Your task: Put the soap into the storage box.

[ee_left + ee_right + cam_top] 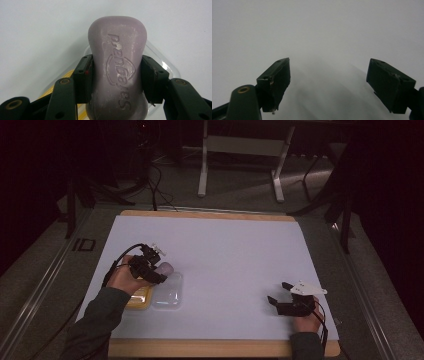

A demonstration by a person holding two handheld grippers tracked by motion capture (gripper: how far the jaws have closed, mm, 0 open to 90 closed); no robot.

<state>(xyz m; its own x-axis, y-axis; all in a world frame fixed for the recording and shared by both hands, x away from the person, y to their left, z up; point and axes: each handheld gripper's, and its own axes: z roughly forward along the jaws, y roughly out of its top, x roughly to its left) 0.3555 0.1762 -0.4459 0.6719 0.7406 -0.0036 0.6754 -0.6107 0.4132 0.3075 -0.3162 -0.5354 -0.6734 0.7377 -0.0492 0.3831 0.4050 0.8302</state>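
Waisted mauve soap bar [117,67], embossed lettering, white scuffs on its face

— What have you got there?
— A pale purple soap bar [117,72], waisted, with a stamped brand mark, lifted over the clear lid [167,292] beside the yellow soap dish [139,298].

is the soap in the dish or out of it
Out: the left gripper holds the purple soap bar above the clear dish.

Mauve soap [117,72] (embossed lettering), black tongs [117,80]
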